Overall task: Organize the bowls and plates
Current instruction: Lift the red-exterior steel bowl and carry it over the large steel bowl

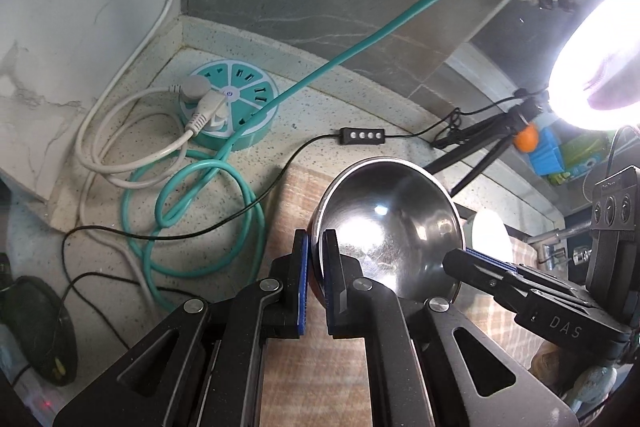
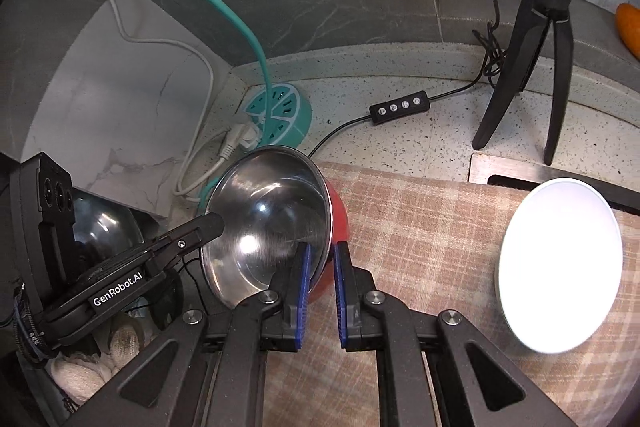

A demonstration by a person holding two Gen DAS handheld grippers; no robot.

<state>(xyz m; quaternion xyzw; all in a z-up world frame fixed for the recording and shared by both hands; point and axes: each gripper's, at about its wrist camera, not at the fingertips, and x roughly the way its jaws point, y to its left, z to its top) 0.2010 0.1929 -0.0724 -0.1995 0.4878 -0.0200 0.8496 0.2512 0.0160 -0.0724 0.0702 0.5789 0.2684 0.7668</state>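
A steel bowl with a red outside is held tilted above the checked cloth. My left gripper is shut on its left rim, one finger inside and one outside. My right gripper is shut on its right rim the same way; it shows in the left wrist view too. A white bowl sits on the cloth to the right, and part of it shows behind the steel bowl in the left wrist view.
A teal round power strip with white plugs and looped teal and white cables lies on the speckled counter at the back left. A black inline switch and a black tripod with a bright ring light stand at the back right.
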